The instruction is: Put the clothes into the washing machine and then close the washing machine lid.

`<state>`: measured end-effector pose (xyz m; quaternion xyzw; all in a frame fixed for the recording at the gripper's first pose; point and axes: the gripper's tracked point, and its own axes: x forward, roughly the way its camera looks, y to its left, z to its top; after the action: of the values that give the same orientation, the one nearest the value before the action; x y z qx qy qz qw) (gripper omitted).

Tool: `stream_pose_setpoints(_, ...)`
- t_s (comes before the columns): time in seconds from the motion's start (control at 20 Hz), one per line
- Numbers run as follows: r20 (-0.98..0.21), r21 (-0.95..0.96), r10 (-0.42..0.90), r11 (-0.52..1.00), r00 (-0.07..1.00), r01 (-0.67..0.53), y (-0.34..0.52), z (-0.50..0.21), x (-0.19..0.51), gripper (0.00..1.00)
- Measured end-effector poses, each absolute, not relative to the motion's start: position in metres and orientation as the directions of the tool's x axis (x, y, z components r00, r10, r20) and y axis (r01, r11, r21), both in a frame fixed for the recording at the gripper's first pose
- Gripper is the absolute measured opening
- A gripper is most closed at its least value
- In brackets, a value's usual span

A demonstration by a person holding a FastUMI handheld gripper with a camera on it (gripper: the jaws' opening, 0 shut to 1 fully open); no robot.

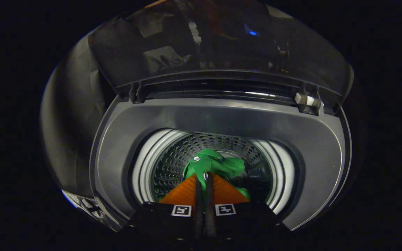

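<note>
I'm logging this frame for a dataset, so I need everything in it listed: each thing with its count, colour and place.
Washing machine: one, grey top panel, top-loading, seen from above.
Lid: one, dark and glossy, raised open behind the opening.
Drum: one, perforated metal with a pale ring around its mouth, below the fingers.
Green garment: one, green with pale snaps, hanging in the drum mouth at the fingertips.
Gripper: one, fingers closed together, pinching the garment over the drum.

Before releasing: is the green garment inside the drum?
Inside: the green garment hangs within the drum, pinched by the gripper; lid open.
</note>
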<state>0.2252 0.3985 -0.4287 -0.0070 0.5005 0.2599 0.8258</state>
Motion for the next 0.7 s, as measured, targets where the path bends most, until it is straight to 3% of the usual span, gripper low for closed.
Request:
stream_pose_setpoints(0.15,-0.838,0.254,0.416,0.87,0.354,-0.422,0.399,-0.432,0.224,0.11)
stream_pose_setpoints(0.25,-0.833,0.248,0.412,0.875,0.369,-0.416,0.397,-0.43,0.227,0.22)
stream_pose_setpoints(0.65,-0.829,0.223,0.399,0.878,0.391,-0.425,0.392,-0.421,0.224,1.0)
stream_pose_setpoints(0.7,-0.825,0.223,0.4,0.88,0.399,-0.42,0.39,-0.417,0.224,0.99)
